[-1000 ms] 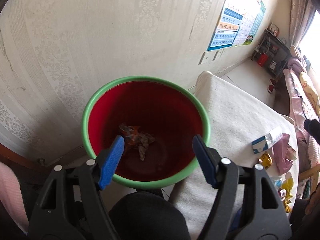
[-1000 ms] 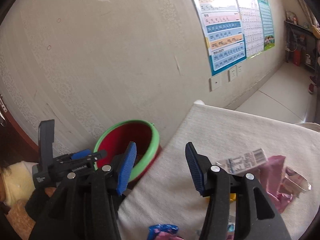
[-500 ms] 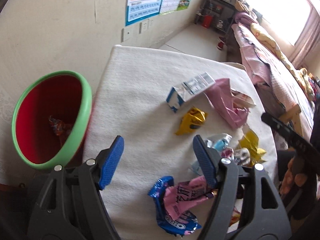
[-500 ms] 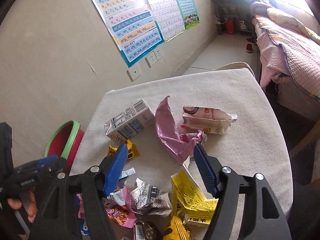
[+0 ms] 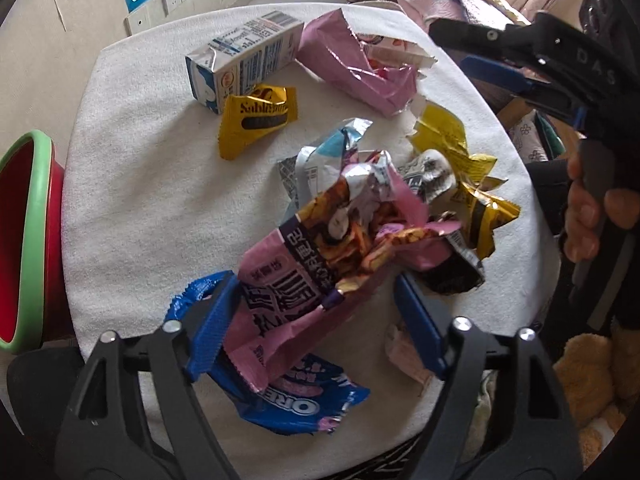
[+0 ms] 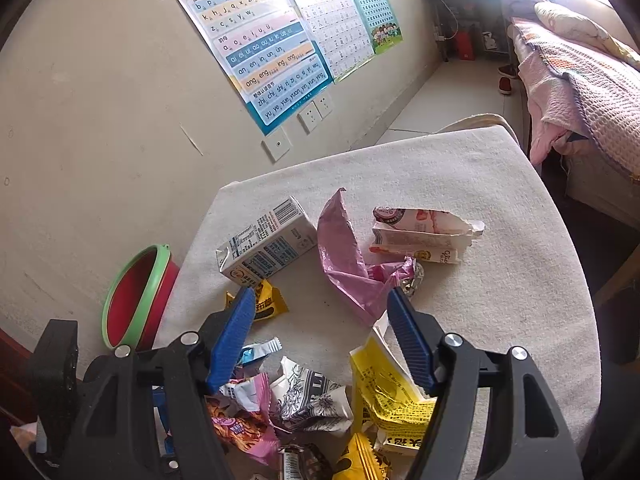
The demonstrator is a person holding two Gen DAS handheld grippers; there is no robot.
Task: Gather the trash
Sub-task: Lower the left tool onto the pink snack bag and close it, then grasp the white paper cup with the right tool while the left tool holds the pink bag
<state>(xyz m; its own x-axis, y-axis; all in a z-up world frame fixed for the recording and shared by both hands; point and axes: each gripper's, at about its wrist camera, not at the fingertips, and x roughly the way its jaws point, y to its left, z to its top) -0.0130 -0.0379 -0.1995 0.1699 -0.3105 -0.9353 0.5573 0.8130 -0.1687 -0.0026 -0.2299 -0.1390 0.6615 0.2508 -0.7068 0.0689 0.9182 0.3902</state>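
Observation:
My left gripper (image 5: 316, 320) is open, its blue fingers astride a crumpled pink snack wrapper (image 5: 304, 276) that lies on a blue Oreo wrapper (image 5: 292, 404). Beyond lie a yellow wrapper (image 5: 256, 120), a milk carton (image 5: 244, 64) and a pink bag (image 5: 356, 68). My right gripper (image 6: 322, 336) is open and empty, above the table; a yellow wrapper (image 6: 390, 392) and a patterned wrapper (image 6: 312, 396) lie below it. The milk carton (image 6: 266, 246) and pink bag (image 6: 352, 264) lie ahead. The red bin with a green rim (image 5: 24, 236) (image 6: 136, 292) stands left of the table.
The table has a cream cloth (image 6: 500, 272). A white torn packet (image 6: 420, 232) lies at the far side. The wall with posters (image 6: 256, 44) is behind. A bed (image 6: 580, 88) is at the right. The right gripper's body (image 5: 560, 80) shows at the left wrist view's upper right.
My left gripper swung from over the bin to the table and came down around the pink wrapper. My right gripper swung from the bin side to over the trash pile.

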